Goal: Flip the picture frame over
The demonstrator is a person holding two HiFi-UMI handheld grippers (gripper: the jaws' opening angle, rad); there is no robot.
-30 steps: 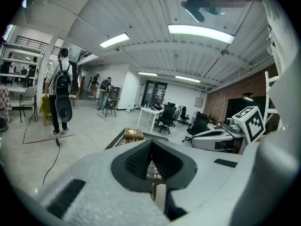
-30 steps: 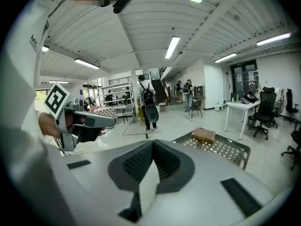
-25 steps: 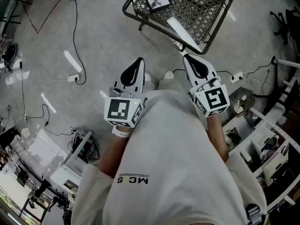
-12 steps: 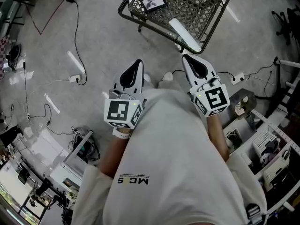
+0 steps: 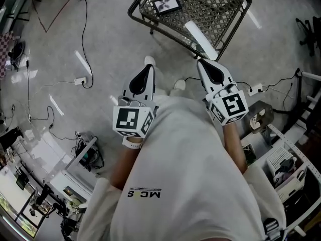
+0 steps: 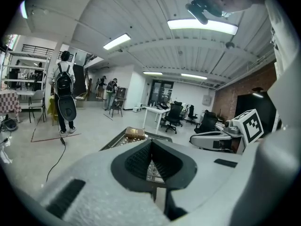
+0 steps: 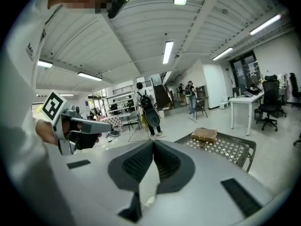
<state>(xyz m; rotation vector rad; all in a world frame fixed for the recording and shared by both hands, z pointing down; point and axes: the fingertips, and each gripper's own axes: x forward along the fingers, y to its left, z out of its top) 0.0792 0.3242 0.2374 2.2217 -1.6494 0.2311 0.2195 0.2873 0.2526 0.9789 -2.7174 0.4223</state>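
The picture frame (image 5: 167, 4) lies picture side up on the far left corner of a black mesh table (image 5: 236, 19), well ahead of both grippers. In the gripper views it shows as a brown slab (image 6: 135, 133) (image 7: 204, 135) on the mesh. My left gripper (image 5: 148, 67) is held in front of the body, pointing toward the table, jaws shut with nothing in them (image 6: 151, 141). My right gripper (image 5: 200, 62) is level with it near the table's near edge, also shut and holding nothing (image 7: 153, 143).
Cables and a power strip (image 5: 79, 81) lie on the grey floor at left. Shelving with clutter (image 5: 283, 159) stands at right. Far off, a person with a backpack (image 6: 65, 95) stands, and a white desk with office chairs (image 6: 176, 114) sits beyond the table.
The head view has shifted slightly, so the table and frame sit a little lower and to the right. Both grippers stay shut and in the same place.
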